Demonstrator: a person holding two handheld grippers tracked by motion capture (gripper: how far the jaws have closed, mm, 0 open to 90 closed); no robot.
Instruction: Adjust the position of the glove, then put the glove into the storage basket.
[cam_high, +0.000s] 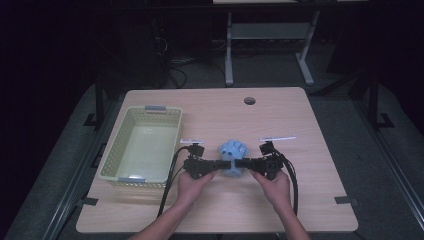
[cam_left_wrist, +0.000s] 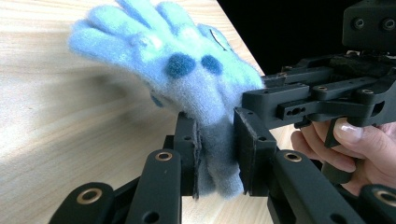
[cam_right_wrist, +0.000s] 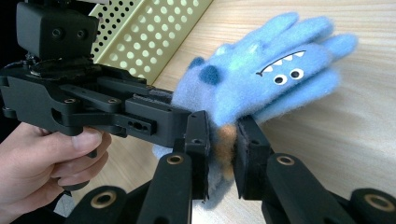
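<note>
A fuzzy light-blue glove (cam_high: 233, 152) with dark blue spots and a monster face lies in the middle of the wooden table (cam_high: 310, 130), held between both grippers. My left gripper (cam_high: 223, 163) comes in from the left and is shut on the glove's cuff (cam_left_wrist: 219, 154). From the right, my right gripper (cam_high: 242, 163) is shut on the same cuff (cam_right_wrist: 223, 149). The glove's fingers (cam_right_wrist: 299, 42) point away from me, raised a little off the table. In the left gripper view the right gripper (cam_left_wrist: 247, 116) sits close against the glove (cam_left_wrist: 182, 65).
A pale green perforated basket (cam_high: 111, 162) stands on the left part of the table, close to my left hand. A round cable hole (cam_high: 249, 100) is near the far edge. Two small white strips (cam_high: 277, 138) lie beside the grippers. Dark floor and desk legs lie beyond the table.
</note>
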